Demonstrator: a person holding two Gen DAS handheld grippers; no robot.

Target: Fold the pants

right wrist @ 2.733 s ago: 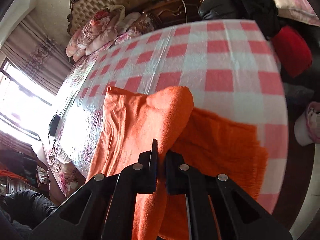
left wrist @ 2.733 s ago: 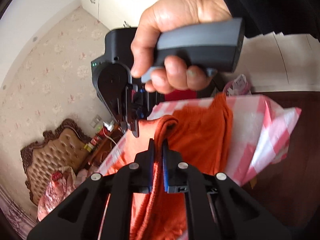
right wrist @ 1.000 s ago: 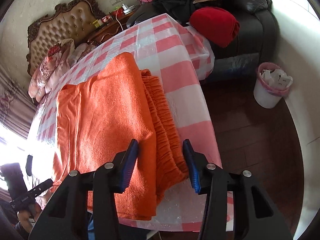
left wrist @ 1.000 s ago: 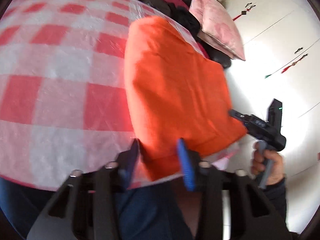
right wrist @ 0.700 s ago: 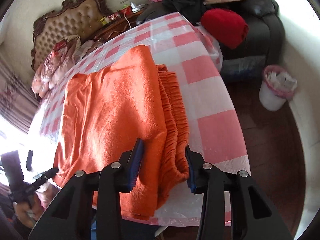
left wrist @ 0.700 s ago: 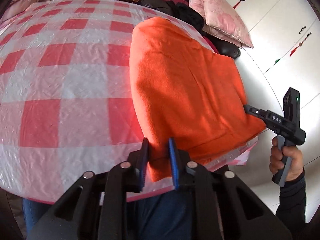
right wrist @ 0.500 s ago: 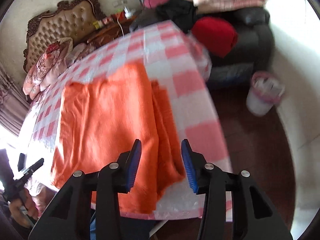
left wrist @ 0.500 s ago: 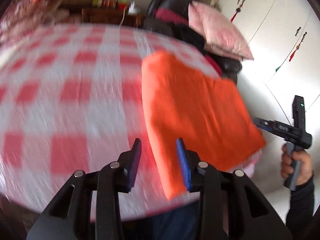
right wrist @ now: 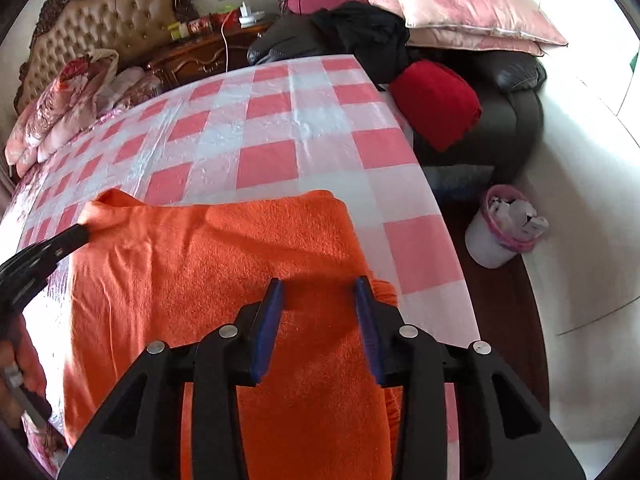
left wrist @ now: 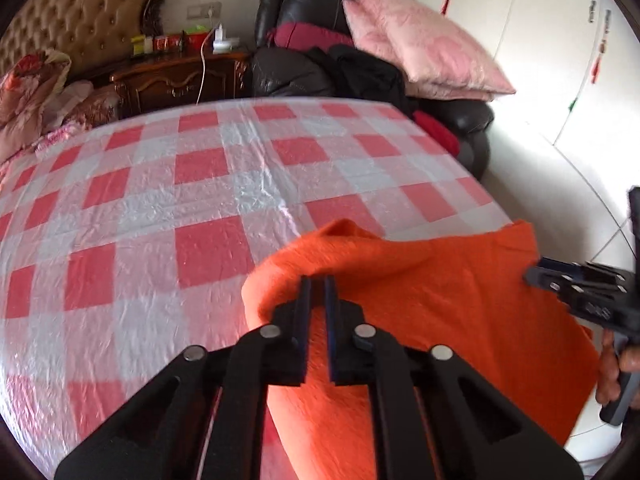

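Note:
The orange pants (right wrist: 208,280) lie folded on the near part of the red-and-white checked tablecloth (right wrist: 264,160). My left gripper (left wrist: 318,284) is shut on a lifted edge of the pants (left wrist: 440,300) at their left side. It also shows in the right wrist view (right wrist: 82,232), pinching that corner. My right gripper (right wrist: 318,286) is open and sits over the right part of the pants, near the gathered waistband (right wrist: 386,290). It also shows in the left wrist view (left wrist: 536,274) at the right edge of the cloth.
A dark sofa (right wrist: 516,92) with pink pillows (right wrist: 460,0) and a red cushion (right wrist: 438,100) stands beyond the table. A pink-lined bin (right wrist: 502,226) stands on the floor at the right. A tufted headboard (right wrist: 108,28) and a dark wooden cabinet (left wrist: 180,80) are at the back left.
My left gripper has shut on the left edge of the pants and lifted it. My right gripper stays open and has come lower over the pants.

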